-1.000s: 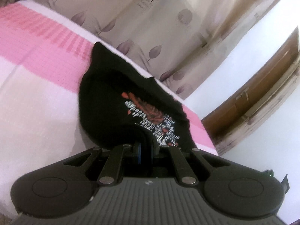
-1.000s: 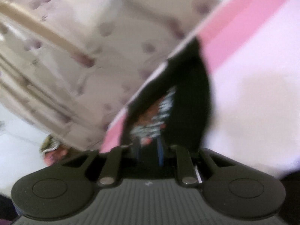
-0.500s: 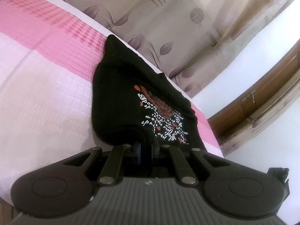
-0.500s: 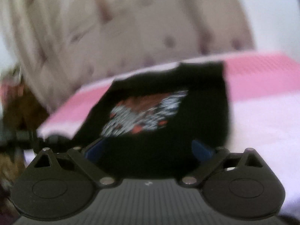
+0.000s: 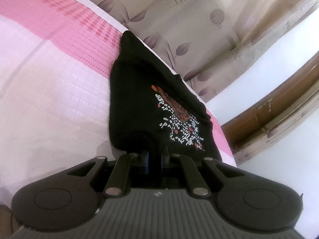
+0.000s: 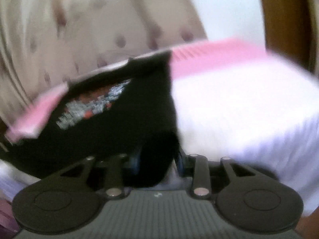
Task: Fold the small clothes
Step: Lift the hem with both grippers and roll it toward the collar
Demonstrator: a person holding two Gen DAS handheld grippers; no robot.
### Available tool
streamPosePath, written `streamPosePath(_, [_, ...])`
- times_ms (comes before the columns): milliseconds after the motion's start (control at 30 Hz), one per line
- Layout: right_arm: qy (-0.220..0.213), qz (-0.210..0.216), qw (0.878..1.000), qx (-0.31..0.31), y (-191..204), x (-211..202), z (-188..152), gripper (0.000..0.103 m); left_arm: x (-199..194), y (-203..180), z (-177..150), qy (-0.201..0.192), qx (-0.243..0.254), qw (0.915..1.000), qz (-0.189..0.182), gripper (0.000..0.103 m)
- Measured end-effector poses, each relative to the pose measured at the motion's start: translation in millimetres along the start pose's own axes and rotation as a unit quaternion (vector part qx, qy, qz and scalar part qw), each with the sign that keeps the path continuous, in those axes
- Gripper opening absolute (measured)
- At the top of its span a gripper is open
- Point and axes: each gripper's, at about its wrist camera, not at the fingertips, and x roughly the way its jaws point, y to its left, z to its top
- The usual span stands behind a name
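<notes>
A small black garment (image 5: pixel 139 103) with a red and white print lies on a bed with a pink and white cover (image 5: pixel 49 83). My left gripper (image 5: pixel 155 155) is shut on the garment's near edge. In the blurred right wrist view the same garment (image 6: pixel 119 123) lies at the left of the bed (image 6: pixel 239 109). My right gripper (image 6: pixel 157 163) has its jaws partly closed around a bunched near edge of the black cloth, which fills the gap between the blue pads.
A beige curtain with purple leaves (image 5: pixel 189 20) hangs behind the bed. A white wall (image 5: pixel 259 75) and a brown wooden frame (image 5: pixel 279 107) stand at the right. The curtain (image 6: pixel 79 29) also shows in the right wrist view.
My right gripper was open wide half a second ago and has now closed in on the cloth's near edge. The left gripper has kept its hold and shifted slightly.
</notes>
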Motion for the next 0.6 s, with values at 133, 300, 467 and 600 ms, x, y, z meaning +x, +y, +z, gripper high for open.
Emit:
streamPosePath(133, [-0.015, 0.063, 0.991, 0.115, -45.2, -6.0, 2.7, 0.081, 3.0, 3.9, -1.5, 0.003, -0.004, 1.0000, 0.004, 0.009])
streamPosePath(300, [-0.010, 0.082, 0.990, 0.118, -56.8, 18.6, 12.9, 0.085, 4.3, 3.3, -3.8, 0.006, 0.000, 0.9999, 0.011, 0.009])
streamPosePath(467, [0.062, 0.086, 0.992, 0.067, -35.7, 42.7, 7.7, 0.083, 5.7, 3.7, -4.2, 0.014, 0.010, 0.9997, 0.017, 0.009])
streamPosePath(600, [0.089, 0.120, 0.985, 0.085, -35.3, 41.4, 2.7, 0.010, 9.2, 4.7, -6.0, 0.022, 0.017, 0.9994, 0.021, 0.009])
